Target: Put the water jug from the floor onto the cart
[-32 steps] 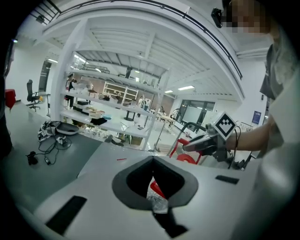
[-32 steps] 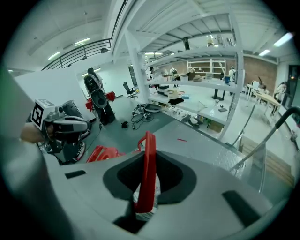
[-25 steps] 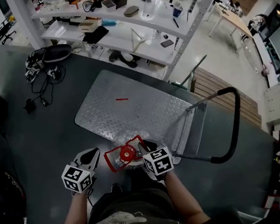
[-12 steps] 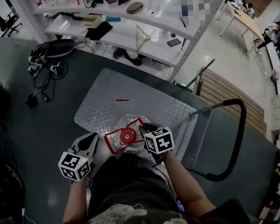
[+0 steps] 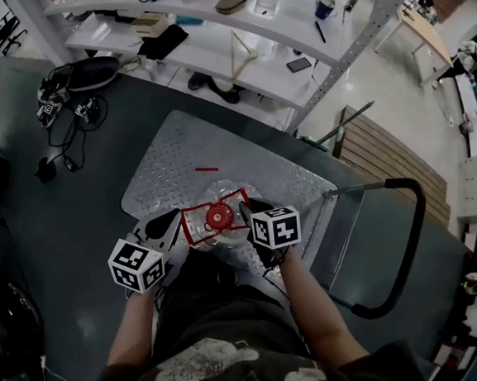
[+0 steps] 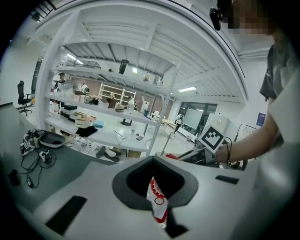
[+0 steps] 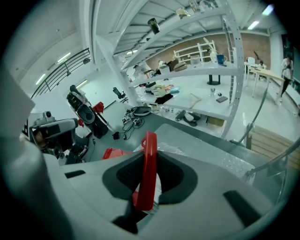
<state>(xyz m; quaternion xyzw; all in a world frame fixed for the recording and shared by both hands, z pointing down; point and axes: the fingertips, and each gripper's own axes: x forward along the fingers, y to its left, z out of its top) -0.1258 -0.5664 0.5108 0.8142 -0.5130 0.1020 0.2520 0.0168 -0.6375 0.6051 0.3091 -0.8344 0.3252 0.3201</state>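
The water jug [image 5: 218, 218], clear with a red cap and a red handle frame [image 5: 194, 227], hangs between my two grippers over the near edge of the cart's steel deck [image 5: 178, 162]. My left gripper [image 5: 168, 225] is shut on the frame's left side; in the left gripper view a red-and-white strip [image 6: 155, 201] is pinched in the left gripper [image 6: 157, 206]. My right gripper [image 5: 250, 213] has the right side. In the right gripper view the red handle [image 7: 149, 168] stands upright in the right gripper [image 7: 145, 197], whose jaws are opening.
The cart's black push handle [image 5: 408, 237] rises at the right. A small red stick [image 5: 206, 169] lies on the deck. White shelving [image 5: 235, 53] with clutter stands behind the cart. Cables and gear [image 5: 57, 110] lie on the dark floor at the left.
Both grippers have carried the jug forward, from the floor at the cart's near corner to over the deck's near edge. The person has stepped closer to the cart.
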